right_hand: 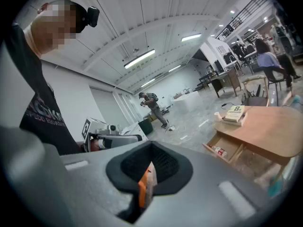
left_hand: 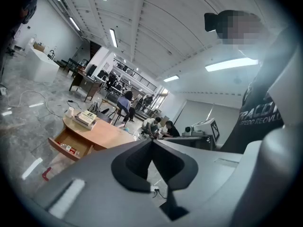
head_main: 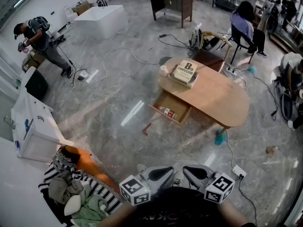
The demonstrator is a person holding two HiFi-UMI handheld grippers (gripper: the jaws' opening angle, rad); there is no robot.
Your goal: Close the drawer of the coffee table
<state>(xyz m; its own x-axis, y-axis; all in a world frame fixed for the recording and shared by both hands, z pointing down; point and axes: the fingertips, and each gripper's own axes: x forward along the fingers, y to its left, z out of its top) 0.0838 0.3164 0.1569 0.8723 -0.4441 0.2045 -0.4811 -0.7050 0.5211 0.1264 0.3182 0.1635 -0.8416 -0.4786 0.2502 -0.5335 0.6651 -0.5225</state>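
We look steeply down on a grey polished stone floor (head_main: 118,103) in a large open hall, crossed by loose white cables (head_main: 118,51). An oval light-wood coffee table (head_main: 218,96) stands well ahead of us. Its shallow wooden drawer (head_main: 171,107) is open on the near side, and a small bottle with a red label (head_main: 167,111) lies inside. A stack of books (head_main: 183,73) and a white cup (head_main: 164,70) sit at the far left end of the tabletop.

The left gripper (head_main: 158,174) and the right gripper (head_main: 195,174) are low in the frame, close to our body and well apart from the table. The jaws of each are closed and hold nothing.

The bottle's print is too small to read. An orange streak behind the right jaws cannot be identified. The tabletop hides most of the table's legs from above.

Only the gripper views show the white ceiling with its strip lights (left_hand: 111,37). Only the head view shows a heap of striped clothing (head_main: 80,188) at our left.
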